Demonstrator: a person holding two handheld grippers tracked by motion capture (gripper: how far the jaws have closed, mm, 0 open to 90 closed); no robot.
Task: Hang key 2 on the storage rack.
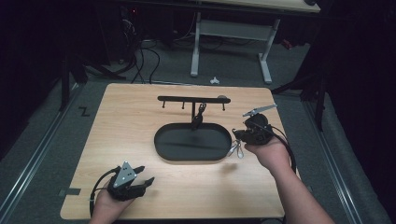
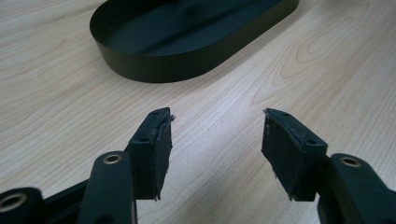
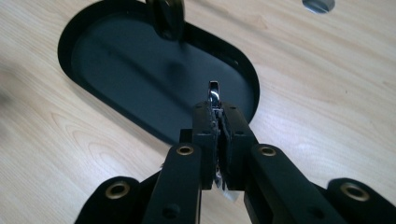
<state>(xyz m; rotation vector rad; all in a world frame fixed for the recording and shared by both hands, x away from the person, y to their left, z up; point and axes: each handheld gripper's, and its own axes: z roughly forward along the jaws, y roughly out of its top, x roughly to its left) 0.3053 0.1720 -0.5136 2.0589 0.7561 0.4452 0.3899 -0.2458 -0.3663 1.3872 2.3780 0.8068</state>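
Two grippers were held over a light wooden table (image 1: 140, 116) on which stood a black oval tray (image 1: 164, 148) with a black T-shaped hook rack (image 1: 187, 99) rising from its far side. A dark item hung from the rack near its post, too small to identify. The left gripper (image 1: 145, 176) rested low near the table's near left corner, well apart from the tray; in the left gripper view its jaws stood wide apart with nothing between them, bare wood showing in the gap. The right gripper (image 1: 237, 135) sat just beside the tray's right end. In the right gripper view its jaws were pressed together on a thin shiny metal piece (image 3: 214, 95), and in the high view silvery metal loops hung below it over the table.
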